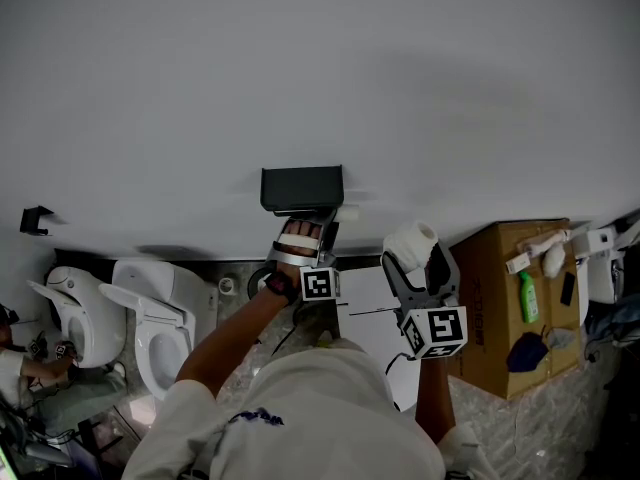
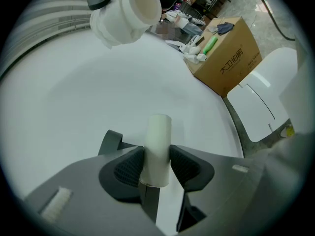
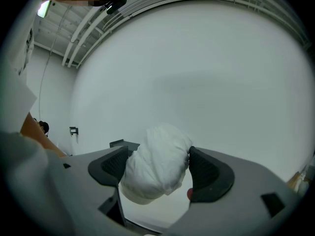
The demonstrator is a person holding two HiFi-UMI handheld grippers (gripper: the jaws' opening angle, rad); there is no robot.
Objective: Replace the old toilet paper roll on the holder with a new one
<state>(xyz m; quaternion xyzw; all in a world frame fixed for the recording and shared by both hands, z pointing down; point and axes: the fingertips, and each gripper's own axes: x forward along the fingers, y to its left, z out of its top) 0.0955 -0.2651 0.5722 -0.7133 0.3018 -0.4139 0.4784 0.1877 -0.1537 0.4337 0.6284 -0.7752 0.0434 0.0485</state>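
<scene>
Left tool (image 2: 157,157) clamps a white tube (image 2: 159,136), right tool (image 3: 157,159) clamps a toilet paper roll (image 3: 155,173); cardboard box (image 2: 229,65) bears Chinese print.

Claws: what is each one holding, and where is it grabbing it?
The left claw pinches a thin white tube near its closer end. The right claw squeezes a toilet paper roll across its soft sides.

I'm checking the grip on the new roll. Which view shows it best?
Right gripper view: the roll sits large between the jaws, pressed from both sides. Head view shows it small; left gripper view, its hollow end.
</scene>
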